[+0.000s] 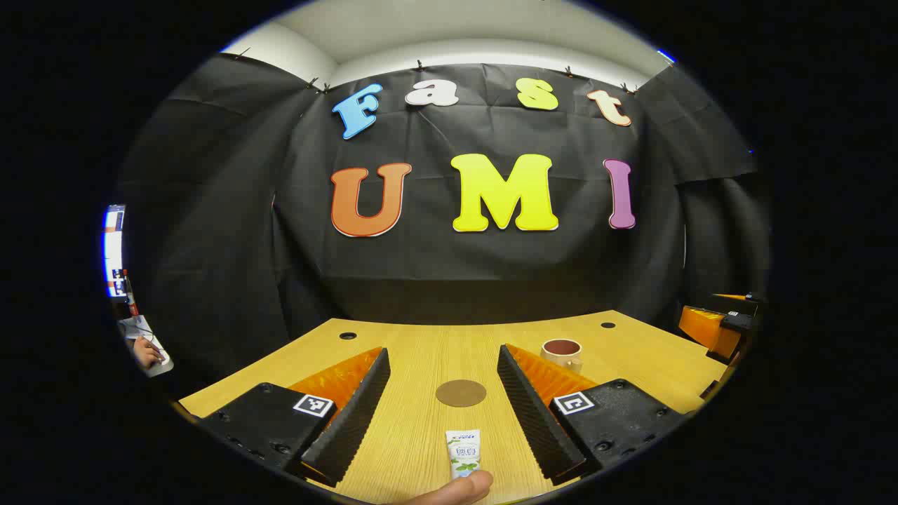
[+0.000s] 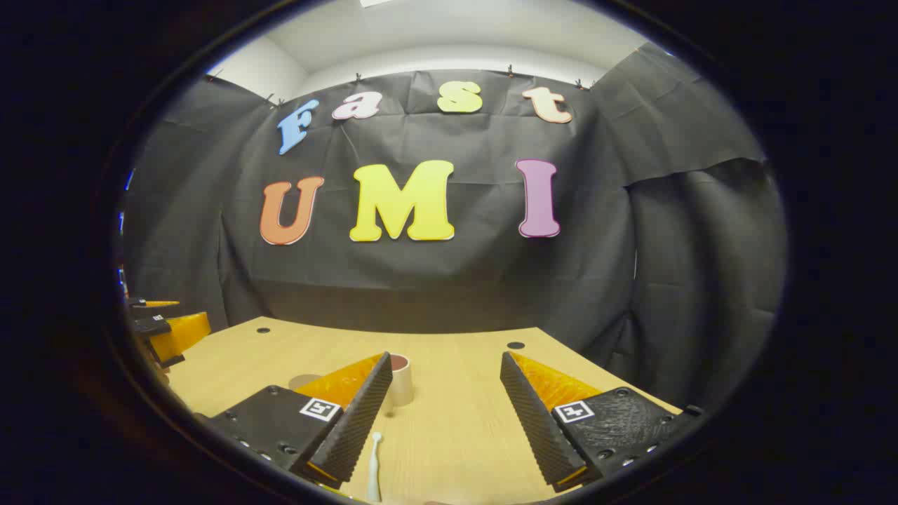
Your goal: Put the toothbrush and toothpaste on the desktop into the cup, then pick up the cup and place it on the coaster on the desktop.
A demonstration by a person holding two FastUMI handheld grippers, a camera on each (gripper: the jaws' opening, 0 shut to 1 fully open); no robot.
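A white toothpaste tube [image 1: 464, 452] lies on the wooden desk [image 1: 421, 351] between the fingers of my left gripper [image 1: 442, 361], which stands open above it. A fingertip [image 1: 456, 489] touches the tube's near end. Beyond it lies a round brown coaster [image 1: 461, 393], and a beige cup [image 1: 562, 353] stands farther right. In the right gripper view, a pale toothbrush [image 2: 374, 459] lies near the left finger of my open right gripper [image 2: 445, 368]. The cup [image 2: 400, 382] stands just behind that finger, partly hidden, with the coaster [image 2: 303, 381] to its left.
The other gripper's body shows at the desk's right edge [image 1: 715, 326] in the left gripper view and at the left edge [image 2: 168, 330] in the right gripper view. Small dark holes [image 1: 347, 336] mark the desk's far side. A person's hand [image 1: 146, 351] rests outside at far left.
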